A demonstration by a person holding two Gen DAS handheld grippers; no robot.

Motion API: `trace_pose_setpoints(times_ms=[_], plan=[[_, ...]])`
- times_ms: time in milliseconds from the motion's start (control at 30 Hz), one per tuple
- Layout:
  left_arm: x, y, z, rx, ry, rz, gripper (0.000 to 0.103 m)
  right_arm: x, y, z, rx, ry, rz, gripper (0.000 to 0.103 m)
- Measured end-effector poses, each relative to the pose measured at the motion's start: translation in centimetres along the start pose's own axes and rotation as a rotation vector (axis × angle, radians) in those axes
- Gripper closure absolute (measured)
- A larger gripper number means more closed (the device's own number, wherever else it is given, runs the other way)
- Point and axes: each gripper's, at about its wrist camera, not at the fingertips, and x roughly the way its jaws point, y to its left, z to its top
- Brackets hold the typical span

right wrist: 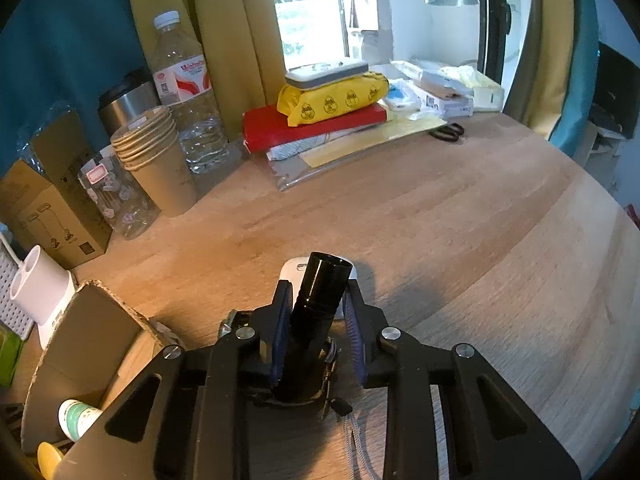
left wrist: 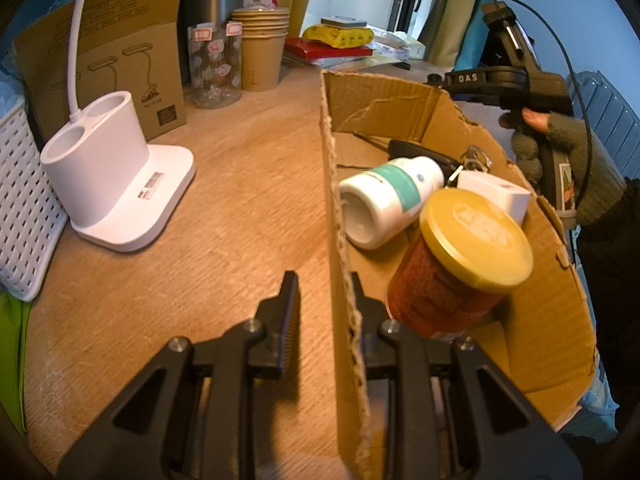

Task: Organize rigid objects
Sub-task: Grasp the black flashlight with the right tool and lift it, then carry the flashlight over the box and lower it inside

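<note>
My right hand-held gripper, low in the middle of its own view, is clamped on a black cylindrical flashlight; the blue pads press its barrel from both sides. The flashlight stands tilted with its wide end up, over a small white flat device lying on the wooden bench; its cord trails towards the bottom of the frame.

My left hand-held gripper, at the bottom centre of its view, pinches the near wall of the torn brown cardboard box, one finger outside and one inside, so the box is steadied. Inside, to the right of the frame, lie a white bottle with a teal label on its side, a jar with a yellow lid, a small white block and a dark key with a ring.

I judge the step in hand to be picking up the flashlight. Next I need to lift it clear of the white device and carry it towards the box at lower left of the right view, then release it in the free space, without snagging the cord.
</note>
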Motion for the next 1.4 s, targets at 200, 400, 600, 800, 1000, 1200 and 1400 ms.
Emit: trace_pose_setpoints(times_ms=[200,400,600,800,1000,1200,1400], plan=[[0.0,0.0,0.0,0.000,0.000,0.001,0.078,-1.6,0.0,0.3,0.003,-0.035,-0.001,0.080],[0.0,0.0,0.0,0.000,0.000,0.000,0.078,-3.7,0.3,0.3,-0.008,-0.076,0.000,0.081],[0.0,0.0,0.0,0.000,0.000,-0.001,0.078,-6.2,0.7,0.6,-0.019,-0.118,0.003,0.081],[0.1,-0.1,0.0,0.000,0.000,0.001,0.078,-9.8,1.4,0.9,-0.033,-0.184,0.008,0.081],[0.1,0.0,0.0,0.000,0.000,0.001,0.078,-13.3,2.6,1.7,-0.058,-0.251,0.024,0.081],[0.1,-0.1,0.0,0.000,0.000,0.001,0.078,-16.7,4.4,2.4,-0.099,-0.332,0.036,0.081],[0.1,-0.1,0.0,0.000,0.000,0.001,0.078,-19.0,6.2,3.0,-0.143,-0.385,0.046,0.081]])
